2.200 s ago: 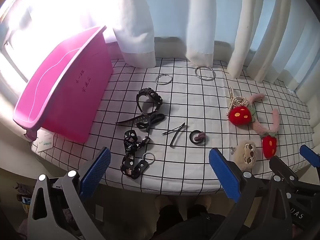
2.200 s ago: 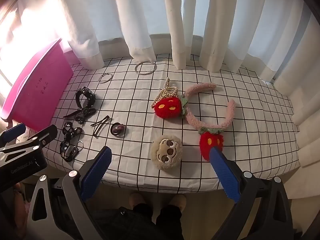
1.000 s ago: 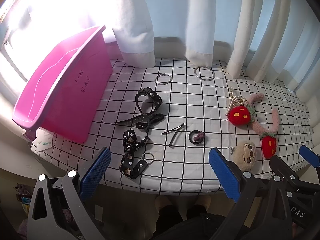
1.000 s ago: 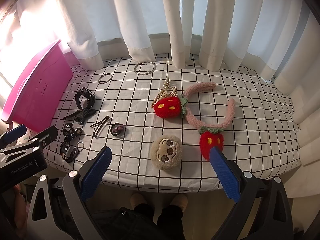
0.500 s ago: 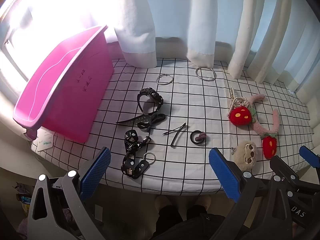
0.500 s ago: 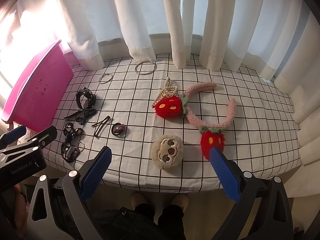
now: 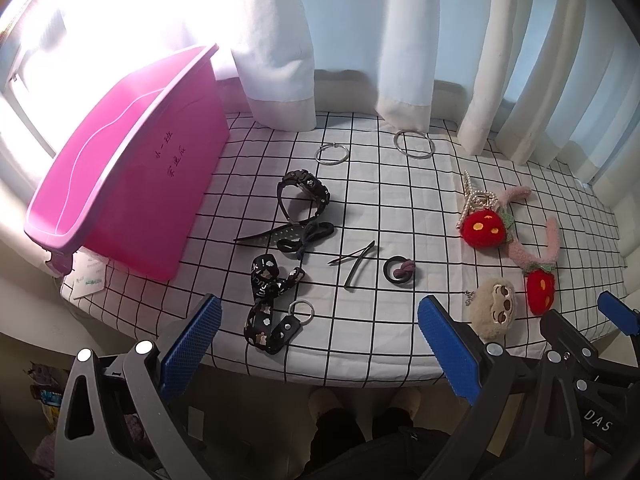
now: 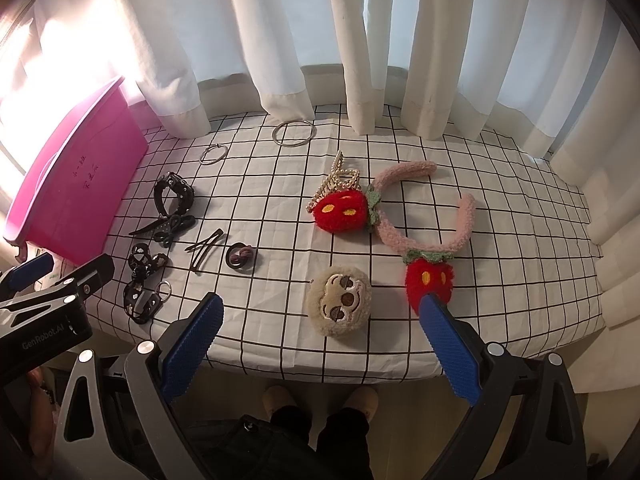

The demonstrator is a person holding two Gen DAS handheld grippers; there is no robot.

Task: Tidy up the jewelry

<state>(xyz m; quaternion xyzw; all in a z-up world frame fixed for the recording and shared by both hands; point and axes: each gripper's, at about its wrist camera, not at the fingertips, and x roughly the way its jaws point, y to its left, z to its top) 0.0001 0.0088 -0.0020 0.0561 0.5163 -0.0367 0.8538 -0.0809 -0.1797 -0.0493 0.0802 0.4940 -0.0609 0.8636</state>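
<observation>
Lying on the checked cloth (image 8: pixel 500 184): all the jewelry and hair things, spread out, none in the pink bin (image 7: pixel 132 168).
Metal rings: two, at the back near the curtains (image 8: pixel 280 40). The smaller ring (image 7: pixel 331 154) is left of the bigger ring (image 7: pixel 414 144).
Watch: one black watch (image 7: pixel 304 194), just in front of the smaller ring.
Black hair tie: one bow-shaped tie (image 7: pixel 308 238), touching the watch strap.
Patterned strap: one black strap (image 7: pixel 266 300) with a key ring (image 7: pixel 301 310) on it, near the front edge.
Hair pins: two thin black pins (image 7: pixel 354 260), crossed in a V.
Round hair band: one black band with a purple knot (image 7: pixel 399 270), just right of the pins.
Headband: one pink fuzzy headband (image 8: pixel 424 216) with two red strawberries on it.
Pearl clip: one (image 8: pixel 336 182), touching the back strawberry.
Fuzzy face: one round tan plush (image 8: pixel 341 306), near the front strawberry.
Pink bin: one, at the left, tilted, with writing on its side.
Left gripper (image 7: pixel 320 344): wide apart, holding nothing, over the front edge.
Right gripper (image 8: pixel 320 344): wide apart, holding nothing, one blue pad in front of the front strawberry.
Person: two feet in light shoes (image 8: pixel 320 400) under the table.
</observation>
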